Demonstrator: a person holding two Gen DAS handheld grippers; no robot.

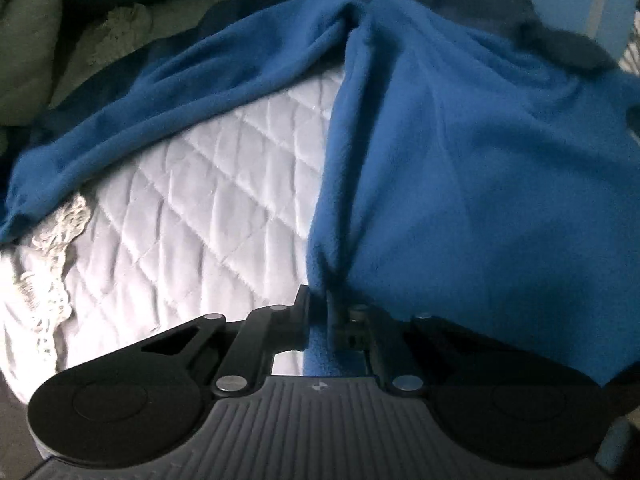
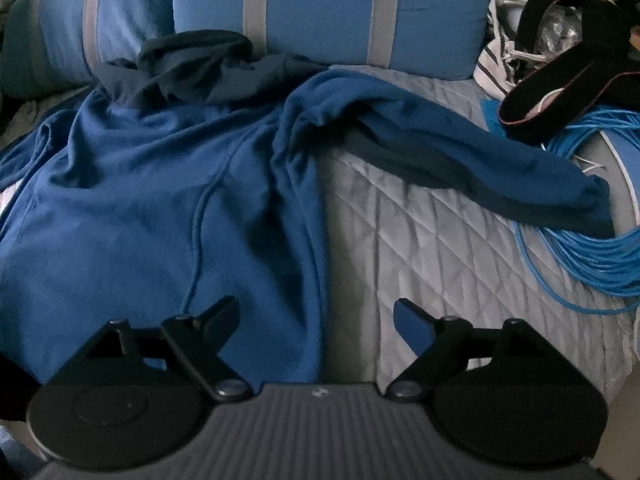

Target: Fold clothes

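The left tongs (image 1: 320, 300) are pinched tight on the near edge of the blue fleece (image 1: 460, 160), the cloth caught between the two fingers and running up and away from them. From that grip the fleece spreads ahead and to the right of the left tongs, with one sleeve (image 1: 120, 120) trailing off ahead to the left. The quilt (image 1: 200, 200) shows bare just left of the fingers, with a lace trim (image 1: 52, 240) further left. The right tongs (image 2: 316, 312) stand wide, nothing between them, straddling the other side edge of the fleece (image 2: 140, 200): the left finger hangs over the blue cloth, the right finger over the bare quilt (image 2: 440, 240). Ahead of the right tongs the other sleeve (image 2: 460, 148) lies stretched out to the right across the quilt, and the dark collar (image 2: 192, 64) sits bunched far ahead against two striped pillows (image 2: 320, 8). Off to the right of them lie a coil of blue cord (image 2: 592, 264) and a black strap (image 2: 560, 72).
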